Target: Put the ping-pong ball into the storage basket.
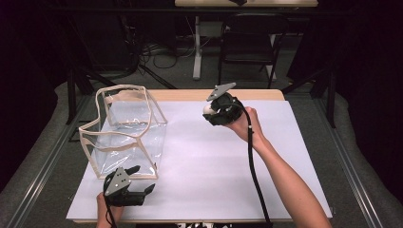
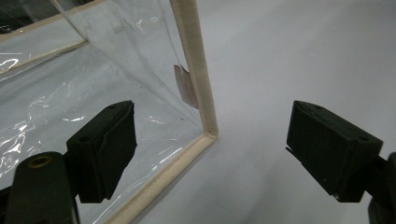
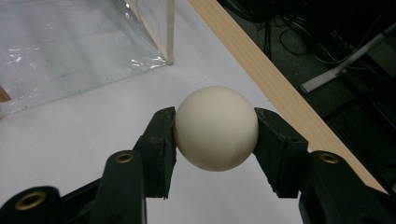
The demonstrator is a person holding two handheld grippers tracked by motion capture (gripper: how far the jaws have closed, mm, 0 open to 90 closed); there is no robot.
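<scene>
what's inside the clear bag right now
Nothing that shows: through the clear bag's transparent walls only the white table cover is visible. The cream ball is outside it, clamped between the right gripper's fingers. Glare and creases blur parts of the bag's floor.

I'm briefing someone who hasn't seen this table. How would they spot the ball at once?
Start at the white table with the big clear bag on its left. Look right of the bag to the right tool, held up near the table's far edge. The ball is pinched between its black jaws: small, smooth, cream-white, the only round thing there.
</scene>
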